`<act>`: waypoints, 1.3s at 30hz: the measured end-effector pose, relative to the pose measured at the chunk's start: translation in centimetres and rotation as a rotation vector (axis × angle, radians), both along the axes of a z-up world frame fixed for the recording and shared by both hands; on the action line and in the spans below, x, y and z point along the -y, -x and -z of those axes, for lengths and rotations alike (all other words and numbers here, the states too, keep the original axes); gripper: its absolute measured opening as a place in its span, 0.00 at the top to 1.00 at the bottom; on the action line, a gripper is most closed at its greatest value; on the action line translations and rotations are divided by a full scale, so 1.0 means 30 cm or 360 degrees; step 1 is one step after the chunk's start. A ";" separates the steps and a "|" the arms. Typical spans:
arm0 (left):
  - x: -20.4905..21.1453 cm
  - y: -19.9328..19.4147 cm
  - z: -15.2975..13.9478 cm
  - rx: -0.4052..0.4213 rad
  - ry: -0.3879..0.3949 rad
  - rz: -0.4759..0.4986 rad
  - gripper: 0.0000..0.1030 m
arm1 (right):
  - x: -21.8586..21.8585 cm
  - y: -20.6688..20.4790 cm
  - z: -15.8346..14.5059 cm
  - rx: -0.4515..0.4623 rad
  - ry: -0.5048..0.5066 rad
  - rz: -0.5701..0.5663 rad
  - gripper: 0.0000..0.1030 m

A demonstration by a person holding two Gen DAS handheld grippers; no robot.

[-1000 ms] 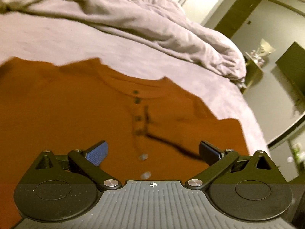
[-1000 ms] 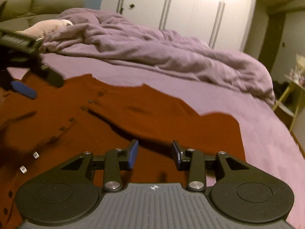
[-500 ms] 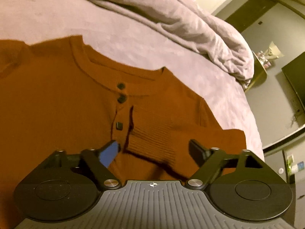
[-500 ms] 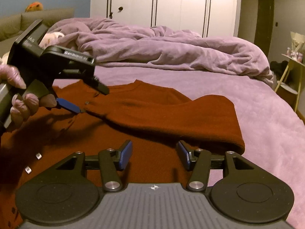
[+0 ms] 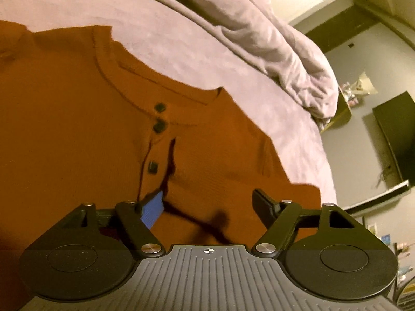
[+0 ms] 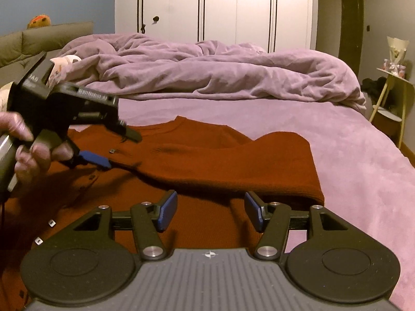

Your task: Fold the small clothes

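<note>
A rust-orange buttoned shirt point(image 5: 77, 134) lies flat on the purple bed, collar toward the duvet. Its right sleeve point(image 6: 233, 160) is folded across the chest, cuff near the button placket point(image 5: 155, 142). My left gripper point(image 5: 207, 204) is open and empty, just above the folded sleeve; it also shows in the right wrist view point(image 6: 122, 150), held by a hand. My right gripper point(image 6: 211, 212) is open and empty, low over the shirt's right side below the folded sleeve.
A crumpled purple duvet point(image 6: 207, 72) is heaped across the far side of the bed point(image 6: 363, 160). A white wardrobe point(image 6: 215, 7) stands behind. A small side table point(image 6: 394, 90) stands past the right edge. A dark screen point(image 5: 396, 134) hangs on the wall.
The sleeve has been laid across the shirt's chest and let go. My left gripper has drawn back slightly; my right gripper has opened wider and lowered toward the shirt.
</note>
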State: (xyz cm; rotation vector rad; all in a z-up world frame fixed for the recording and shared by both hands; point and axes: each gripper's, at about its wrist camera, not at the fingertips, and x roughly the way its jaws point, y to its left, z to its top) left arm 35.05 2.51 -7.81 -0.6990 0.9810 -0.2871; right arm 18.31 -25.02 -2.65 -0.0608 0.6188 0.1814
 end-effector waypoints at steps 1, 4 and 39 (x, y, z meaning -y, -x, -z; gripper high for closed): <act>0.008 -0.011 0.004 -0.0004 -0.0017 0.0014 0.56 | 0.001 -0.006 0.005 -0.0012 0.0003 0.0006 0.45; 0.038 -0.048 0.024 -0.0056 -0.0057 0.0071 0.90 | 0.004 -0.021 0.012 -0.0026 0.0009 0.0025 0.45; -0.478 0.201 -0.097 0.0161 -0.0481 -0.0332 0.91 | -0.204 -0.139 0.094 -0.0024 0.0750 -0.0202 0.44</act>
